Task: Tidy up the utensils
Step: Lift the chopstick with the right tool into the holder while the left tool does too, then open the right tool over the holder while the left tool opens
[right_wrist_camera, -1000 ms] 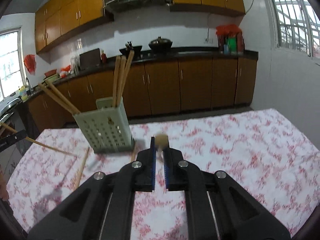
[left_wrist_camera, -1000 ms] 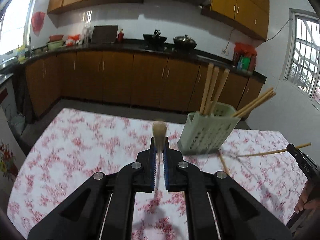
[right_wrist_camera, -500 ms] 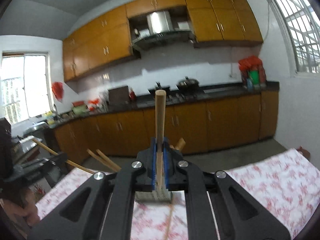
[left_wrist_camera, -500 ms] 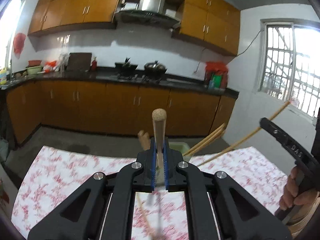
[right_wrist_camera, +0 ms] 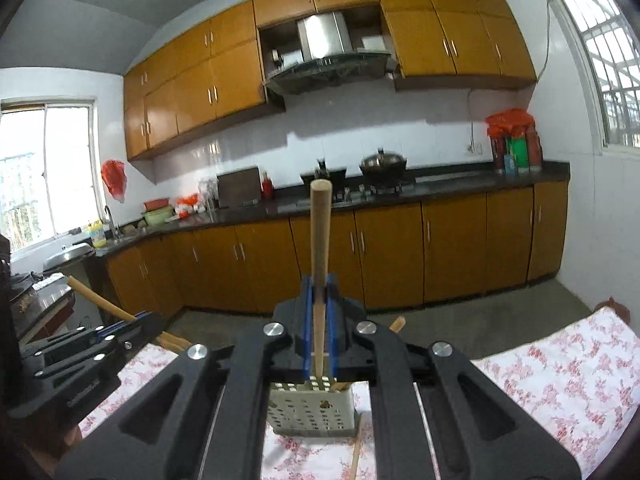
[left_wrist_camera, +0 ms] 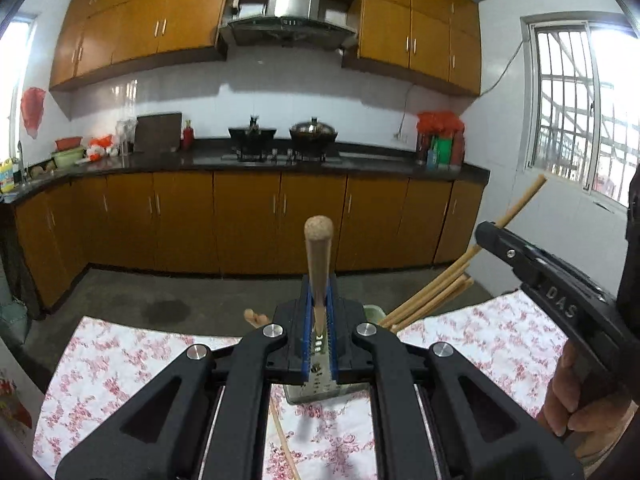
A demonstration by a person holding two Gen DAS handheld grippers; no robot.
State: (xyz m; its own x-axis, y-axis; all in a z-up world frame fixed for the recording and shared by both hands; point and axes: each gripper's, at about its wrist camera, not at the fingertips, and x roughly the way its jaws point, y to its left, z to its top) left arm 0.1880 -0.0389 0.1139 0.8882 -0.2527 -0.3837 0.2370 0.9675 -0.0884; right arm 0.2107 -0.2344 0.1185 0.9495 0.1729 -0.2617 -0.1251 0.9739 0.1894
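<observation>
Both grippers have tilted up since earlier; left gripper (left_wrist_camera: pixel 318 312) and right gripper (right_wrist_camera: pixel 319 320) fingers each clamp a light, stiff chopstick (left_wrist_camera: pixel 318 256) mid-shaft above holder (right_wrist_camera: pixel 312 412).

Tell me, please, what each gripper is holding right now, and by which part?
Each holds one wooden chopstick partway along its shaft: left gripper its chopstick, right gripper its own, both upright above the utensil holder.

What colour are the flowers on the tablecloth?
Pinkish-red flowers on white. The tablecloth shows best in the right wrist view.
</observation>
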